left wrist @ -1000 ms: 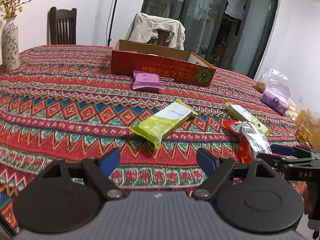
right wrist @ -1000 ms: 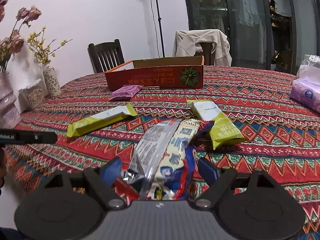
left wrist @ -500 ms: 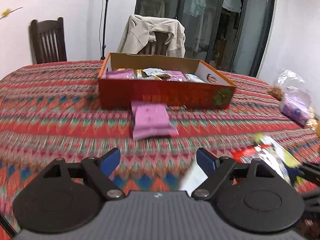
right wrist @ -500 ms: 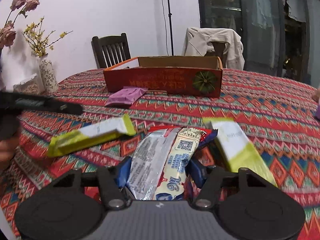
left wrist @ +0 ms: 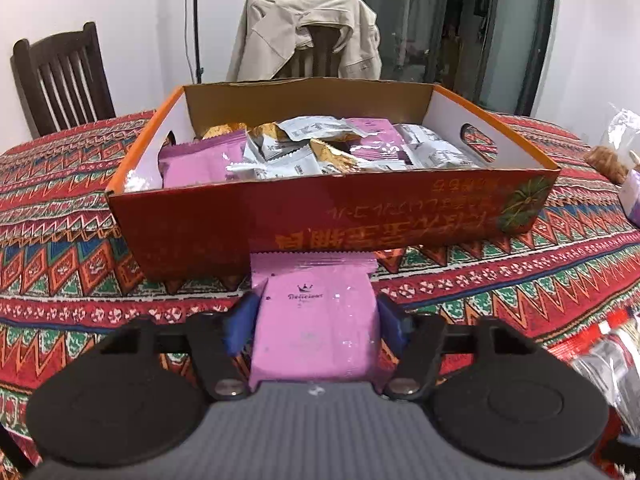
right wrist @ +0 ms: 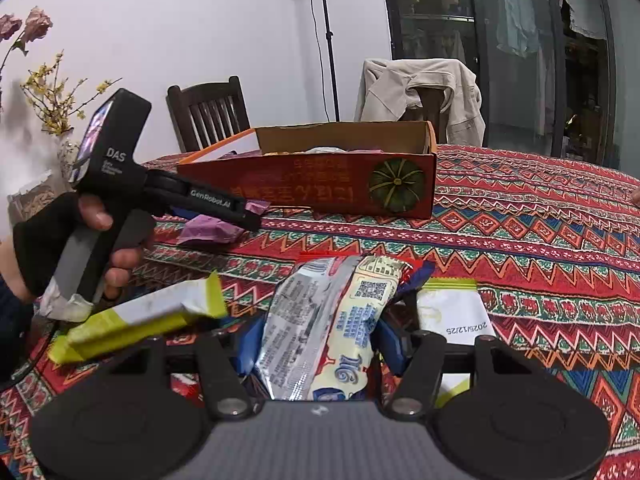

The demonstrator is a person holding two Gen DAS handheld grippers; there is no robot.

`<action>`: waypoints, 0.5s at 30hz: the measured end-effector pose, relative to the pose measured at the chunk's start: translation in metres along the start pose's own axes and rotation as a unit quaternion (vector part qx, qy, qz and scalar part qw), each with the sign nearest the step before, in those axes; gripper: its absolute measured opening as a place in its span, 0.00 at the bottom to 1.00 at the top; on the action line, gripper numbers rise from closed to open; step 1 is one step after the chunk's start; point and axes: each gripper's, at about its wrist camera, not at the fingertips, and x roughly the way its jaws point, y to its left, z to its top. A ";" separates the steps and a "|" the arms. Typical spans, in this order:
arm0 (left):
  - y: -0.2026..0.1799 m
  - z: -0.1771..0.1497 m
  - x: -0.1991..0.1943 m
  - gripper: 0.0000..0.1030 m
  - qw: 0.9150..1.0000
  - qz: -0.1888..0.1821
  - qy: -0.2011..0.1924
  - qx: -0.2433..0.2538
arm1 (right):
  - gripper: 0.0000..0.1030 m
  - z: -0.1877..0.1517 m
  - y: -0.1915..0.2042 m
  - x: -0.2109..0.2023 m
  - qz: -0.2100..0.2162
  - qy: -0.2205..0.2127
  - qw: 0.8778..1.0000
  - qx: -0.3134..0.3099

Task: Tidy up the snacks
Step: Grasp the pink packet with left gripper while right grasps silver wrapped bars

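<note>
Patterned cloth covers the table (left wrist: 60, 240) where my left gripper (left wrist: 316, 320), jaws just closing, pinches the pink packet (left wrist: 316, 328) lying against the snack box (left wrist: 320, 220). My right gripper (right wrist: 316, 340) clamps 1 silver-and-cream wrapper (right wrist: 328, 328). Slippery film could slide free, or the packet could catch the box wall on lifting.
</note>
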 end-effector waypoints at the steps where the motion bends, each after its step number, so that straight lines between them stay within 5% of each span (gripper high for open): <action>1: 0.001 -0.001 -0.002 0.61 1.000 -0.004 0.001 -0.004 | 0.57 0.000 -0.001 0.001 0.000 0.000 1.000 0.000; 7: 0.008 -0.022 -0.057 0.61 0.999 0.005 -0.035 -0.030 | 0.57 0.001 0.001 0.000 0.002 -0.003 1.000 -0.002; 15: 0.025 -0.101 -0.150 0.61 0.991 -0.014 -0.050 -0.124 | 0.57 -0.003 0.013 -0.015 0.005 -0.010 1.000 0.001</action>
